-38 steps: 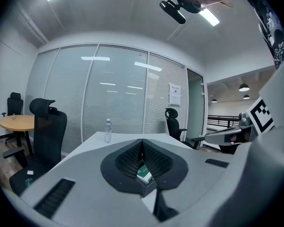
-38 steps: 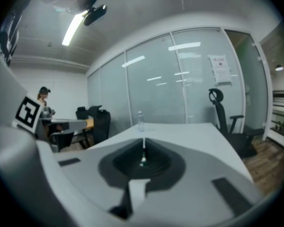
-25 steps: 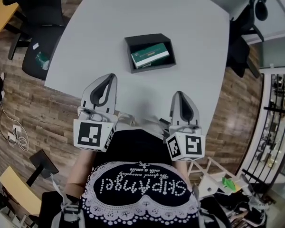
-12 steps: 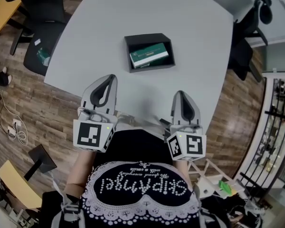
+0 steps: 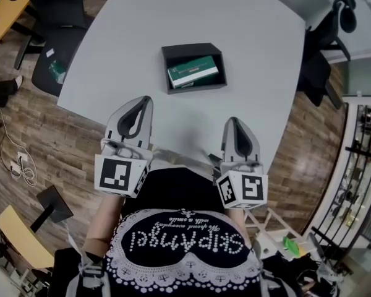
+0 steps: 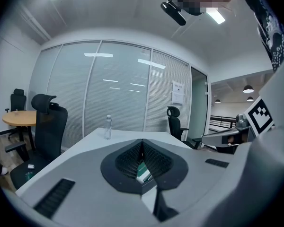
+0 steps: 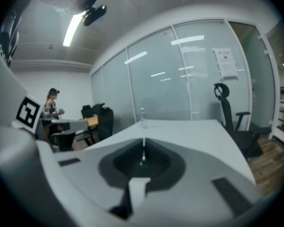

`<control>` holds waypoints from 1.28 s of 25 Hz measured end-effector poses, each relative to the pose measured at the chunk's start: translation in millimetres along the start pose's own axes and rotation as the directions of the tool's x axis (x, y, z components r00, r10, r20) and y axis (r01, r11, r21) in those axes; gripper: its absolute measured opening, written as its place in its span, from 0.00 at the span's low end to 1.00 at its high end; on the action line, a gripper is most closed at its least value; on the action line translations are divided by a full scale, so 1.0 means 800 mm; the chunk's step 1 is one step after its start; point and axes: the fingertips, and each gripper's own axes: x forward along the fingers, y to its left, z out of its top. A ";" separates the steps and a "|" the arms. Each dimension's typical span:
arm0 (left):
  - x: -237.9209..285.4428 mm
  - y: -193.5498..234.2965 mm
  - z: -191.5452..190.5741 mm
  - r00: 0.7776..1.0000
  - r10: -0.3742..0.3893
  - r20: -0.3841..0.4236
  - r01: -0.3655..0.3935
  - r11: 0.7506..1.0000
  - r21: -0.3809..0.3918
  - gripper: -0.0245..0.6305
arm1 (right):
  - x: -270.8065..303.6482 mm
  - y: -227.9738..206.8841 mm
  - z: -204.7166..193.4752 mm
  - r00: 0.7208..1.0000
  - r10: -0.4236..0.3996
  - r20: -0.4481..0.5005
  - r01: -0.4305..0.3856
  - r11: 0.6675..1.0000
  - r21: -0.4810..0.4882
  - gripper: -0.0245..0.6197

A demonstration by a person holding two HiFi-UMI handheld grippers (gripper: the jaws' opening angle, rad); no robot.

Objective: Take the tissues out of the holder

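Tissues (image 5: 193,71) beyond left tool (image 5: 144,100), right tool (image 5: 232,122)

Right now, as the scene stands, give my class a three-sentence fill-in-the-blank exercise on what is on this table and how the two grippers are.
1. The black open-topped holder contains a ____ rectangular tissue pack.
2. The fingers of the left gripper and of the right gripper are ____, with nothing held.
3. A clear plastic bottle stands ____ at the far end of the pale table.

Missing words: green; shut; upright
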 end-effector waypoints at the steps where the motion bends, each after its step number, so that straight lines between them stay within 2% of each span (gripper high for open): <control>1: 0.000 0.000 -0.001 1.000 -0.003 0.004 0.003 1.000 0.002 0.07 | 0.000 0.001 -0.001 1.000 0.002 -0.001 -0.002 1.000 0.001 0.09; 10: 0.003 -0.012 -0.004 1.000 -0.014 -0.007 0.013 1.000 -0.017 0.07 | -0.010 -0.011 -0.006 1.000 -0.018 -0.003 0.018 1.000 0.009 0.09; 23: 0.013 -0.015 0.009 1.000 -0.017 0.021 0.016 0.999 0.029 0.07 | -0.011 -0.026 0.001 0.999 -0.028 0.018 0.028 0.999 0.015 0.09; 29: 0.031 -0.022 0.000 0.997 -0.074 -0.036 0.075 0.997 0.026 0.08 | -0.013 -0.038 0.000 0.998 -0.052 0.018 0.052 0.998 0.025 0.09; 31: 0.038 -0.026 -0.006 0.993 -0.101 -0.069 0.103 0.994 0.032 0.20 | -0.015 -0.042 0.000 0.998 -0.062 0.019 0.061 0.998 0.030 0.09; 32: 0.042 -0.028 -0.009 0.990 -0.115 -0.084 0.119 0.992 0.034 0.22 | -0.016 -0.044 0.000 0.998 -0.068 0.019 0.067 0.997 0.032 0.09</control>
